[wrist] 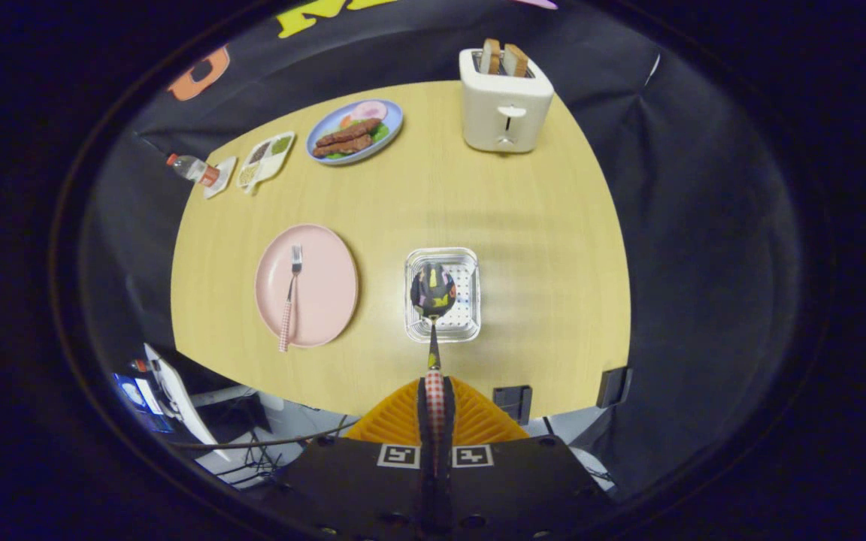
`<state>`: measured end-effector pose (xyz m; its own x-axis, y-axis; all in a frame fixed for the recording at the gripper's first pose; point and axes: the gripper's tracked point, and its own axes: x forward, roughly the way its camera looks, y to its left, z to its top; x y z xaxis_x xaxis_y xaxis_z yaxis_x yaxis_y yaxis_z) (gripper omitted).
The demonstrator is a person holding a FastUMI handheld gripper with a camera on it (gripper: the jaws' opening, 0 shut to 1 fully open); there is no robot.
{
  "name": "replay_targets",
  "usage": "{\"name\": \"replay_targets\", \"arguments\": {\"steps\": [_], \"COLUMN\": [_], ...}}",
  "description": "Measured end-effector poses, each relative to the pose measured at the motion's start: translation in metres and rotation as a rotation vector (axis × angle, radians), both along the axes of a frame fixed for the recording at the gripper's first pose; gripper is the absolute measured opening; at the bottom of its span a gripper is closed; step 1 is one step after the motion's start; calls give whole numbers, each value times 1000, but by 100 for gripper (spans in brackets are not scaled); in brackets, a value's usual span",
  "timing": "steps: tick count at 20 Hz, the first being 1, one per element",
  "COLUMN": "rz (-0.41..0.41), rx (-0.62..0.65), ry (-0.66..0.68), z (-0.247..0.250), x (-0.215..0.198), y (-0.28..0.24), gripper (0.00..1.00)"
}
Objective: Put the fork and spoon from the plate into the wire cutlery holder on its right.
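Note:
My gripper (pixel 434 409) is shut on the checked handle of the spoon (pixel 433 293). The spoon points straight ahead of the fingers, and its shiny bowl hangs high over the wire cutlery holder (pixel 470 259). That holder is a small square mesh basket on the wooden table, to the right of the pink plate (pixel 328 289). On the plate lies the fork (pixel 290 297), tines away from me, its checked handle reaching over the plate's near rim.
Far across the table (pixel 523 225) stand a white toaster (pixel 504 105) with two bread slices, a blue plate of food (pixel 354 131), a small divided dish (pixel 265 159) and a lying bottle (pixel 192 170). Two clamps grip the table's near edge.

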<state>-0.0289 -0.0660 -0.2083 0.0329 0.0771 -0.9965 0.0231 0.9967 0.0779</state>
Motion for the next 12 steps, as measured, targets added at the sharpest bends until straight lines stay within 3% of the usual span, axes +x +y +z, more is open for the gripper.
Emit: {"name": "replay_targets", "arguments": {"steps": [5, 12], "rz": [-24, -125], "rx": [7, 6], "ry": [154, 211], "z": [-31, -52], "x": [6, 20], "y": [-1, -2], "gripper": [1, 6]}}
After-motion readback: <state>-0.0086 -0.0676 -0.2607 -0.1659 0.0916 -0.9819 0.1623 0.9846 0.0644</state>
